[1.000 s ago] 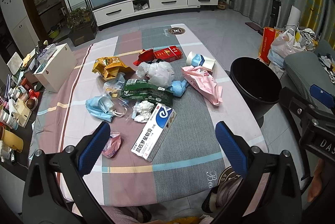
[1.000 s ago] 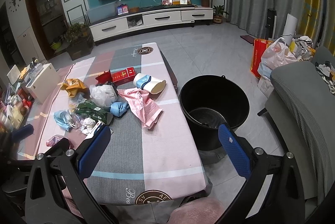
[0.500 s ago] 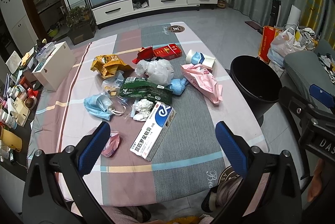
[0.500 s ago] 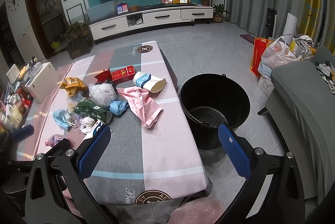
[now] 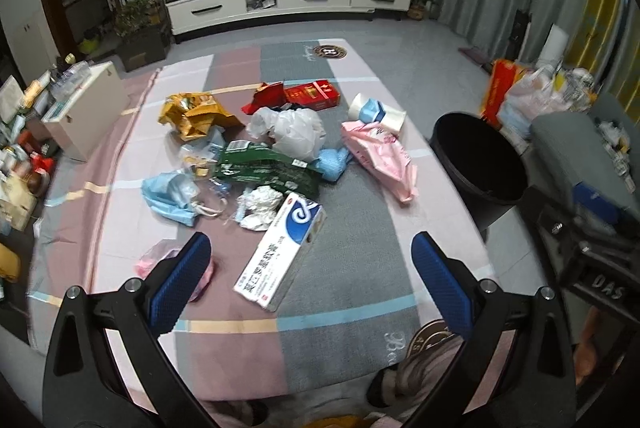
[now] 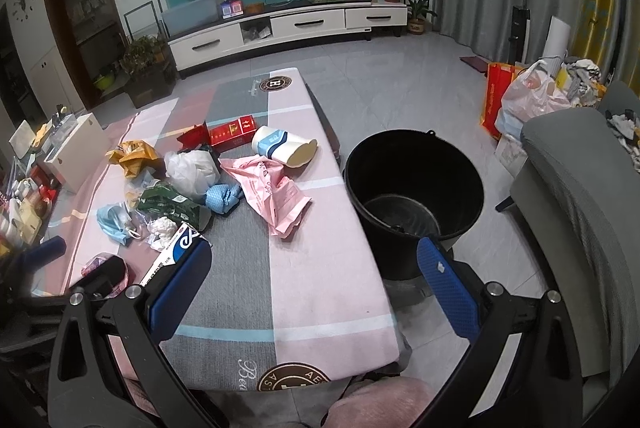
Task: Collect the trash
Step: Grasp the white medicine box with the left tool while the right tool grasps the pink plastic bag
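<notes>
Trash lies scattered on the table: a white and blue medicine box nearest me, crumpled white tissue, a green packet, a blue face mask, a white plastic bag, a pink bag, a paper cup, a red carton and a yellow wrapper. A black bucket stands on the floor right of the table. My left gripper hovers open over the near table edge, just short of the box. My right gripper is open above the table's right side.
A white box sits at the table's left edge beside cluttered bottles. A grey sofa and full plastic bags lie to the right. A TV cabinet stands across the tiled floor. A person's pink-clad knees show below.
The left gripper has drifted slightly forward and left over the table; the trash sits a little lower in its view. The right gripper has barely moved. Both stay open.
</notes>
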Demonstrator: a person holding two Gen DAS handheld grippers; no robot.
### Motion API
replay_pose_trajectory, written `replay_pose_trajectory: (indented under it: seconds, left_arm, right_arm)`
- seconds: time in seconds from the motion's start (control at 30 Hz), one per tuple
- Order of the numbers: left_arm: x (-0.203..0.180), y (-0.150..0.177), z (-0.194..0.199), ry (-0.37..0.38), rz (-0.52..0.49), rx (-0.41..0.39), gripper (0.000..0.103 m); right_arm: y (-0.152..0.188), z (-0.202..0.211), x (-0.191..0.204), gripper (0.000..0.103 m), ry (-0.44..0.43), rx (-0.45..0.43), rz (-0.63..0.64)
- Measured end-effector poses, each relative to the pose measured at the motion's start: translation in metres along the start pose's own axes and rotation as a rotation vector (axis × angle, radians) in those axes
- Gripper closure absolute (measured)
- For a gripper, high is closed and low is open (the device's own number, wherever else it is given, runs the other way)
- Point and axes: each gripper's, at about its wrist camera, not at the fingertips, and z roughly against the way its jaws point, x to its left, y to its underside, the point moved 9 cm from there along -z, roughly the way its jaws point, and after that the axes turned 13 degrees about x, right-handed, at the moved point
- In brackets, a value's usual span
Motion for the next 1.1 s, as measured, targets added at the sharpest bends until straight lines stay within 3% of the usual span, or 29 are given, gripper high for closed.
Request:
replay_pose_trajectory:
  seconds: [0.13,0.23,0.37,0.53,0.63,0.73,0.77,0.83,0.93,1.0,1.03,1.1]
  left_arm:
    - [0.037,-0.008,-0.009,0.131,0.104,-0.049,0.003]
    - [0.066,-0.008,-0.029,0.130,0.150,-0.035,0.003]
    - [0.065,0.009,-0.064,0.152,0.051,0.019,0.003]
    - [0.029,0.029,-0.106,0.159,-0.124,0.072,0.003]
    - [0.015,0.032,-0.132,0.092,-0.206,0.103,0.018]
    - [0.018,0.029,-0.144,0.052,-0.211,0.077,0.031]
    - [0.020,0.029,-0.146,0.063,-0.202,0.081,0.042]
    - [0.026,0.029,-0.148,0.072,-0.181,0.086,0.049]
    - [0.028,0.029,-0.145,0.068,-0.196,0.071,0.055]
    - [0.029,0.030,-0.146,0.044,-0.212,0.067,0.061]
    - [0.029,0.030,-0.147,0.013,-0.227,0.055,0.062]
    - [0.029,0.031,-0.148,-0.004,-0.229,0.045,0.067]
  right_arm:
    - [0.010,-0.029,0.005,0.003,-0.141,0.056,-0.009]
    - [0.019,-0.057,0.011,0.003,-0.207,0.100,-0.010]
    - [0.026,-0.089,0.023,0.003,-0.239,0.122,0.027]
    - [0.012,-0.117,0.033,0.003,-0.177,0.074,0.135]
    - [-0.008,-0.130,0.037,0.003,-0.169,0.057,0.166]
    - [-0.026,-0.146,0.042,0.003,-0.117,0.040,0.209]
    - [-0.029,-0.150,0.043,0.003,-0.109,0.039,0.220]
    - [-0.033,-0.162,0.050,0.006,-0.105,0.037,0.250]
    - [-0.031,-0.181,0.054,0.025,-0.096,0.078,0.264]
    - [-0.031,-0.187,0.053,0.048,-0.089,0.094,0.258]
    - [-0.032,-0.186,0.054,0.054,-0.082,0.089,0.259]
    - [-0.032,-0.183,0.054,0.079,-0.100,0.081,0.256]
